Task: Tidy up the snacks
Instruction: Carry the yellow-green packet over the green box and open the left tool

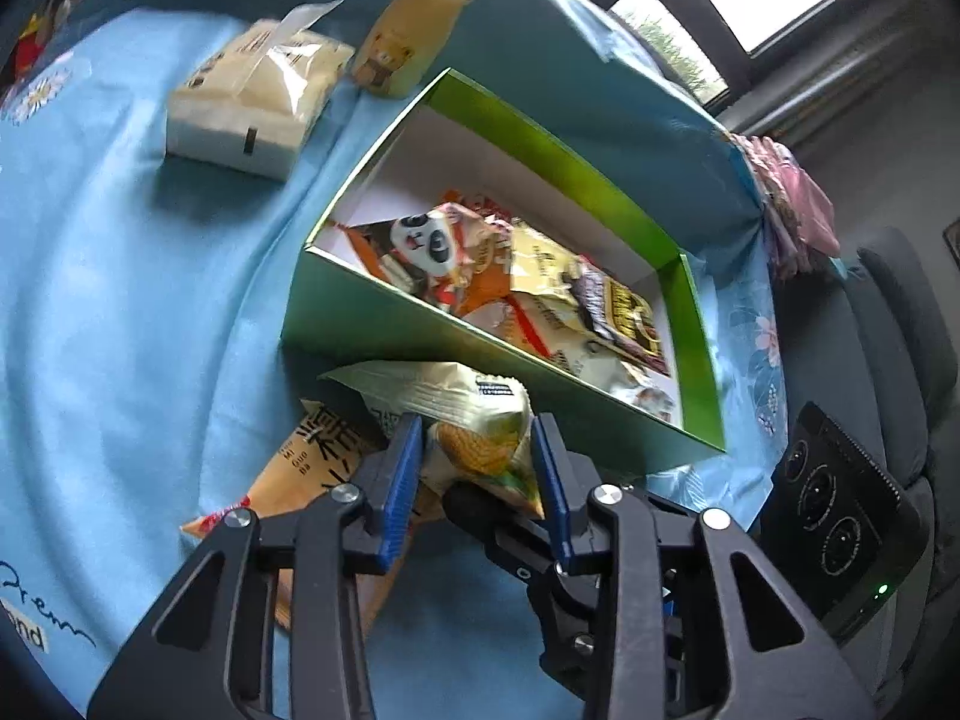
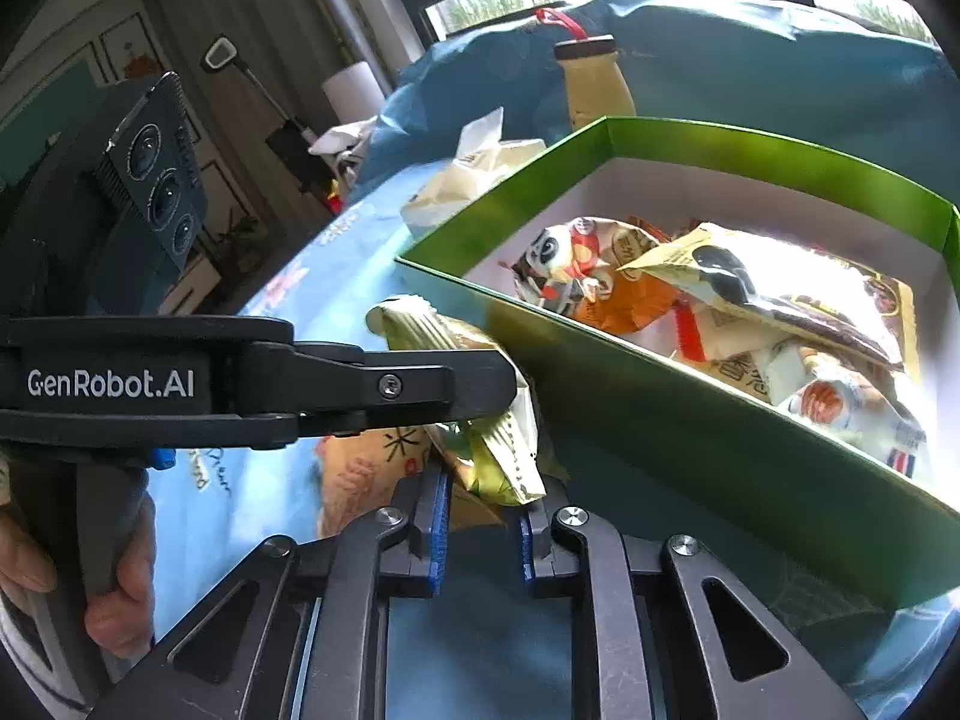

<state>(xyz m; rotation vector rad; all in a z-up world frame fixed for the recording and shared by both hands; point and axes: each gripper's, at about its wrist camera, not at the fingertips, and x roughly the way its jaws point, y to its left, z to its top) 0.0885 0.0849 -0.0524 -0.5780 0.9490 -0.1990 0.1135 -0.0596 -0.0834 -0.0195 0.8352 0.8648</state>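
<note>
A pale corn snack packet sits low in the frame, just outside the near wall of the green box, pinched at one end by the left gripper and at its other end by the right gripper, both clenched on the wrapper. It lies over an orange packet on the blue cloth, while the box holds a panda packet among other snacks. A tissue pack and a bottle stand at upper left; a hand grips the left tool's handle.
</note>
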